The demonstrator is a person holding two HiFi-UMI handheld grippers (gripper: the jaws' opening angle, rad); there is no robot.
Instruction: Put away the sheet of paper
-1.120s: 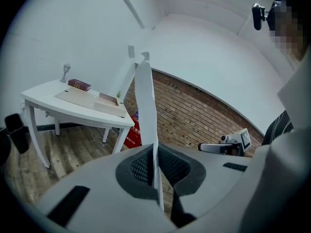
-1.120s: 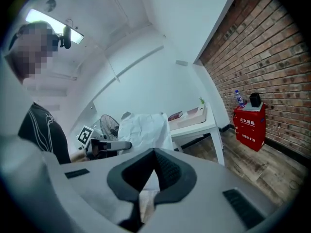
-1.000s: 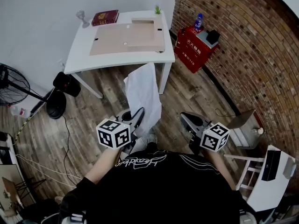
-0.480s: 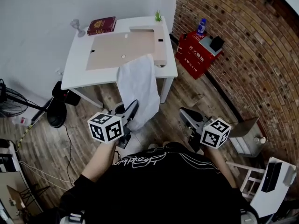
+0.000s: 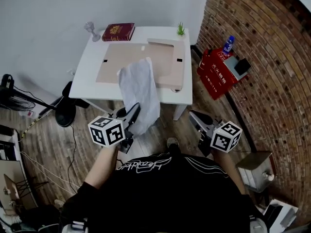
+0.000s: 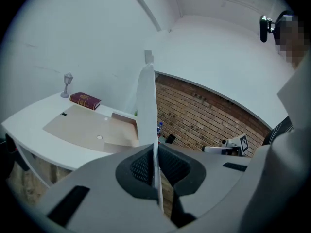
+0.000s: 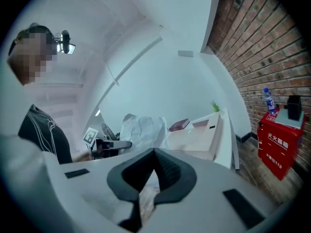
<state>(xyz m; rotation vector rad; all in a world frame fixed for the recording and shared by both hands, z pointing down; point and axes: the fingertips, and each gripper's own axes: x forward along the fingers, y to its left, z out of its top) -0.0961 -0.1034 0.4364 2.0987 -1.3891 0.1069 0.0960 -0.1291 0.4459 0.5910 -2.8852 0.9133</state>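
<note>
The left hand-held gripper [image 5: 132, 113] is clamped on the sheet of paper [image 5: 139, 89], held over the tabletop [image 5: 90, 69] edge. The right hand-held gripper [image 5: 197, 116] is closed and empty.

A red book [image 5: 118, 31], a small plant [image 5: 181, 30], and a bottle [image 5: 228, 43] standing on a red box [image 5: 218, 79].

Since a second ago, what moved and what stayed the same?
The person stepped closer to the table, carrying the paper forward toward it. The left tool stayed shut on the paper. The right tool stayed empty beside it.
</note>
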